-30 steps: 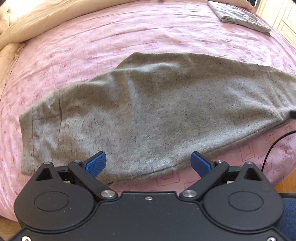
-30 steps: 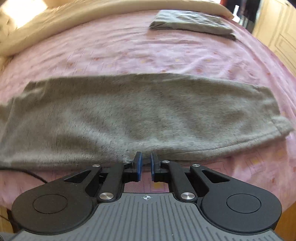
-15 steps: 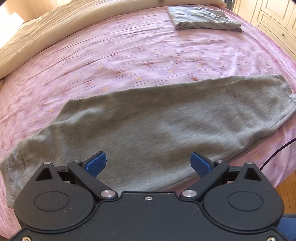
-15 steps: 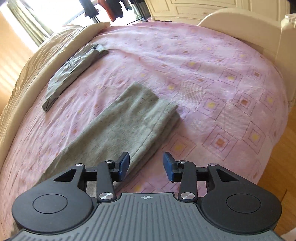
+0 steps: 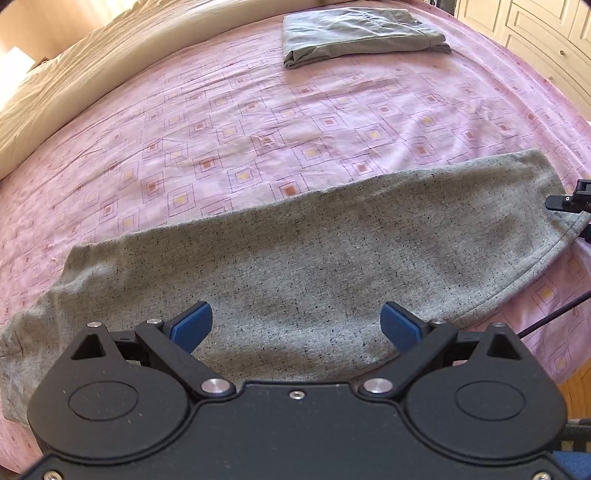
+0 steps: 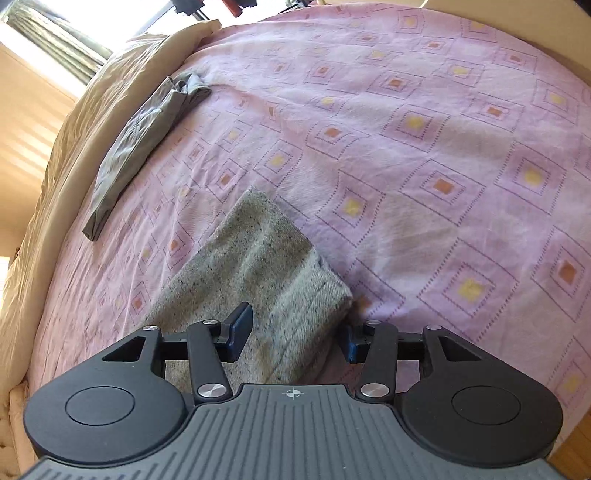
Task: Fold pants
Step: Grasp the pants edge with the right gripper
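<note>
Grey speckled pants (image 5: 314, 258) lie flat along the near edge of a pink patterned bed (image 5: 258, 122), folded lengthwise, waist at the left and leg hems at the right. My left gripper (image 5: 295, 326) is open and empty above the middle of the pants. My right gripper (image 6: 291, 332) is open with its jaws either side of the near corner of the hem end (image 6: 266, 258). Part of it also shows at the right edge of the left wrist view (image 5: 569, 197).
A folded grey garment (image 5: 354, 31) lies at the far side of the bed; it also shows in the right wrist view (image 6: 140, 147). A beige duvet (image 5: 74, 74) runs along the far left. A black cable (image 5: 554, 317) hangs off the bed's near right edge.
My right gripper swung from the pants' long edge to the hem end and opened. My left gripper stayed open and shifted right, from the waist toward the middle.
</note>
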`<state>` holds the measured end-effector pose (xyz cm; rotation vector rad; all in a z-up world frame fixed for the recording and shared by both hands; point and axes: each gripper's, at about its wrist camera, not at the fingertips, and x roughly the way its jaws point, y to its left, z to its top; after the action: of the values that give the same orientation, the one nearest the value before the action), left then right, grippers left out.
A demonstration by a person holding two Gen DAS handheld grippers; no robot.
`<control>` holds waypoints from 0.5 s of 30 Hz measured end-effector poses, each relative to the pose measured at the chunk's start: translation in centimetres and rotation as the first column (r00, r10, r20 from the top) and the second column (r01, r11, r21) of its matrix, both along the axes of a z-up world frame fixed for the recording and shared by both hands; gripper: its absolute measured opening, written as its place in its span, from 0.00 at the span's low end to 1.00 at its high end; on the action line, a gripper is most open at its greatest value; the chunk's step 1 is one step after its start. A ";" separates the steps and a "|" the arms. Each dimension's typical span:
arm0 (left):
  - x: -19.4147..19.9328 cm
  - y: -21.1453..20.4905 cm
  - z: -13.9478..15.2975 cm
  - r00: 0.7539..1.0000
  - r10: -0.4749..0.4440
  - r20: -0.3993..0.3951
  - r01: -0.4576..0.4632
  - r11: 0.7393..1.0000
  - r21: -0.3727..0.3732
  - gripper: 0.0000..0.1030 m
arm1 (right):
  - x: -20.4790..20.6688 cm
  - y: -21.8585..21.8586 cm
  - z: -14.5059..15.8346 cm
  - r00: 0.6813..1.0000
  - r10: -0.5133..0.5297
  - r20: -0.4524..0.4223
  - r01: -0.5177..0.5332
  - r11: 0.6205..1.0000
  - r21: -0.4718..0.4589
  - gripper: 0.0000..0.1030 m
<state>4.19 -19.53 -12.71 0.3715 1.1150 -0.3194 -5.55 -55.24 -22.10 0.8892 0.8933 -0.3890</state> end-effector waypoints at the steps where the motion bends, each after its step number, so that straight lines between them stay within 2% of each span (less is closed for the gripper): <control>1: 0.2 -0.4 -0.1 1.000 0.001 0.003 -0.001 1.000 0.007 0.95 | 0.4 -0.2 0.0 1.000 0.023 -0.002 -0.023 1.000 -0.003 0.45; 3: 0.8 -1.1 -0.5 1.000 0.005 0.002 -0.005 1.000 0.021 0.95 | 1.0 -0.5 0.1 0.996 0.083 -0.015 -0.083 0.996 0.006 0.46; 4: 1.3 -1.4 -0.7 1.000 0.013 0.001 -0.013 1.000 0.026 0.95 | 1.2 -0.7 0.2 0.994 0.103 -0.022 -0.103 0.995 0.012 0.42; 5: 1.9 -1.7 -1.1 1.000 0.024 -0.001 -0.024 0.999 0.030 0.95 | 1.4 -0.8 0.3 0.992 0.122 -0.024 -0.121 0.992 0.016 0.35; 6: 2.5 -1.9 -1.4 0.999 0.038 -0.005 -0.038 0.999 0.032 0.95 | 1.5 -0.9 0.4 0.989 0.145 -0.029 -0.145 0.989 0.012 0.15; 11: 6.4 -2.6 -3.4 0.992 0.124 -0.013 -0.123 0.991 0.049 0.95 | 1.7 -0.9 2.0 0.973 0.233 0.006 -0.232 0.972 -0.016 0.14; 15: 9.5 -2.3 -5.3 0.977 0.212 -0.025 -0.210 0.975 0.077 0.94 | 1.9 -1.1 3.8 0.963 0.265 0.051 -0.265 0.964 -0.014 0.14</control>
<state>13.67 -21.85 -17.99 0.3105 1.1903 -0.0973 -3.65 -56.34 -18.31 0.7571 0.9482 -0.1364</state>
